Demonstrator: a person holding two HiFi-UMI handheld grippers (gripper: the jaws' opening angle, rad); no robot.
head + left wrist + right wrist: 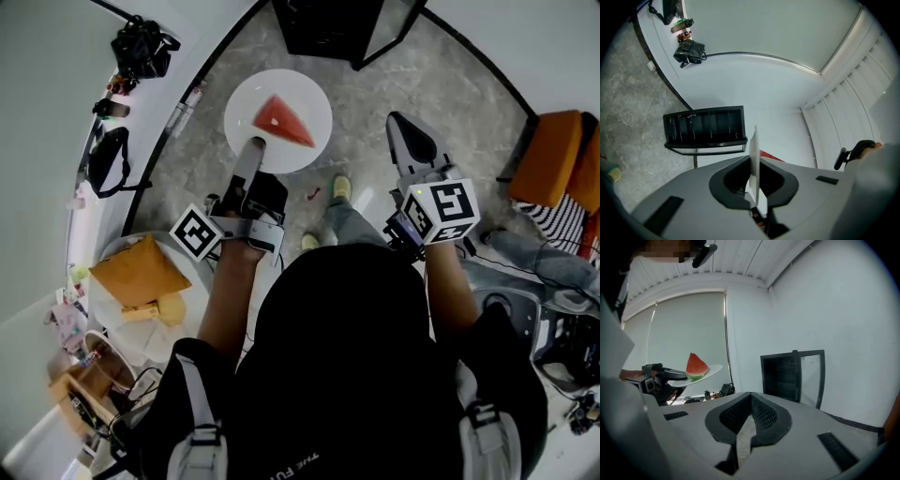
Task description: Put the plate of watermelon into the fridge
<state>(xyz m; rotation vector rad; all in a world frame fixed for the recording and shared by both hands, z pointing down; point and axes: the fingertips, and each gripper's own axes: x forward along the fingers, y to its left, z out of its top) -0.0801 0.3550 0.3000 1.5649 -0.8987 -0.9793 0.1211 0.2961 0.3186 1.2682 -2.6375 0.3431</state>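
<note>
A white plate [298,141] carrying a red watermelon wedge [281,120] is held level above the grey stone floor. My left gripper [253,150] is shut on its near rim. In the left gripper view the plate [754,154] stands edge-on between the jaws of the left gripper [755,165], with a sliver of watermelon [771,156] behind. The black fridge [328,26] stands ahead with its glass door [394,33] swung open. My right gripper [410,136] hovers to the plate's right, shut and empty. The right gripper view shows the plate [705,371], the wedge [696,364] and the fridge [785,373].
A white ledge [56,103] along the left wall carries black bags [142,47] and bottles. An orange cushion [139,270] lies on a seat at the lower left. Orange seating [555,155] is at the right. The person's feet [341,188] stand below the plate.
</note>
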